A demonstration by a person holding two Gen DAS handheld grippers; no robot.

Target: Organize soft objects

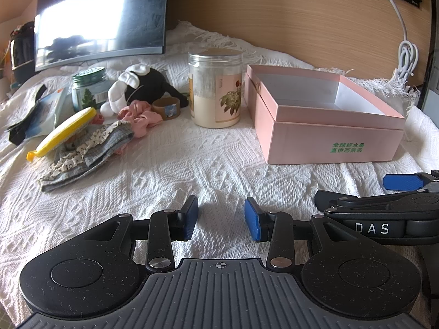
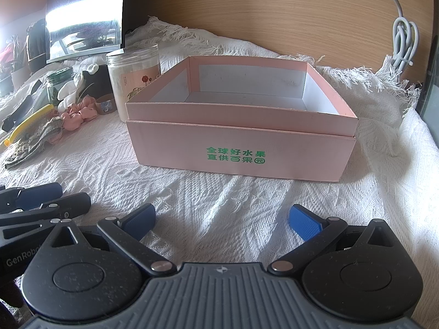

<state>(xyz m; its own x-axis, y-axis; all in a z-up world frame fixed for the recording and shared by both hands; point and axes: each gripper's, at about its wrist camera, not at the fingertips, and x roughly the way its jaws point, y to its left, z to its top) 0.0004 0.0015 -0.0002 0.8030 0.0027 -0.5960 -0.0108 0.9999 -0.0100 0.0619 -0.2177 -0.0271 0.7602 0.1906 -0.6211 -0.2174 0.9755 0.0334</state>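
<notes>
Hovering over the white bedspread [image 1: 192, 164], we hold left gripper [image 1: 221, 218] and right gripper [image 2: 222, 220] spread apart, facing the empty pink box [image 2: 241, 148].

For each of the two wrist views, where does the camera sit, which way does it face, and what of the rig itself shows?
Left wrist: behind the left gripper, low over the white blanket, facing the clutter pile and jar; the right gripper intrudes at right.
Right wrist: behind the right gripper, facing the pink box; the left gripper shows at left.
Shared: box, jar, blanket, pink scrunchie.
</notes>
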